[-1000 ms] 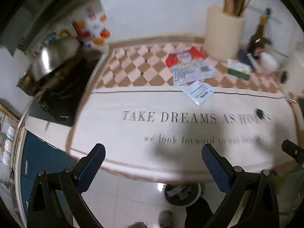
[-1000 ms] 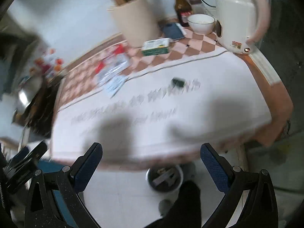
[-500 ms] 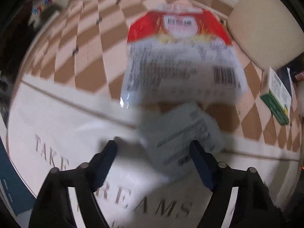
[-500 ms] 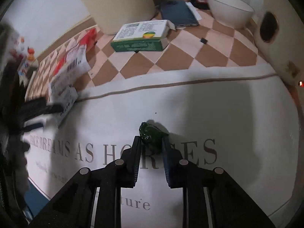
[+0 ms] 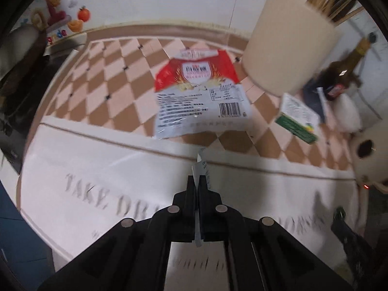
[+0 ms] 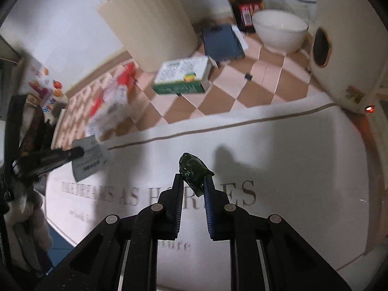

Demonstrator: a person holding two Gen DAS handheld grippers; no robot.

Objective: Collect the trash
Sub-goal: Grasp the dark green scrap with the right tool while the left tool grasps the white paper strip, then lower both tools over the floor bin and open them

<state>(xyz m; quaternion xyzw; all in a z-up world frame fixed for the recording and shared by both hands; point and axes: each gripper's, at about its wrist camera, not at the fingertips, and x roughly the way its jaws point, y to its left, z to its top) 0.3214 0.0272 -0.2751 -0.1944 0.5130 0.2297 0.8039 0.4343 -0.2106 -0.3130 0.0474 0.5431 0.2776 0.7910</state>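
My left gripper (image 5: 197, 181) is shut on a small white printed paper slip (image 5: 201, 167), held edge-on above the white tablecloth (image 5: 109, 169); the slip also shows in the right wrist view (image 6: 91, 160). A red-and-white plastic wrapper (image 5: 198, 97) lies flat on the checkered cloth beyond it. My right gripper (image 6: 192, 181) is shut on a crumpled dark green wrapper (image 6: 194, 171), lifted above the tablecloth (image 6: 291, 169).
A cream utensil holder (image 5: 288, 41), a green-and-white box (image 5: 298, 118), a brown bottle (image 5: 339, 75), a white bowl (image 6: 280, 30), a dark blue phone (image 6: 223, 42) and a white kettle (image 6: 351, 41) stand at the back. A stove area is at far left.
Both grippers moved in from the table's front edge. The left closed on the paper slip and lifted it; the right closed on the green wrapper and raised it off the cloth.
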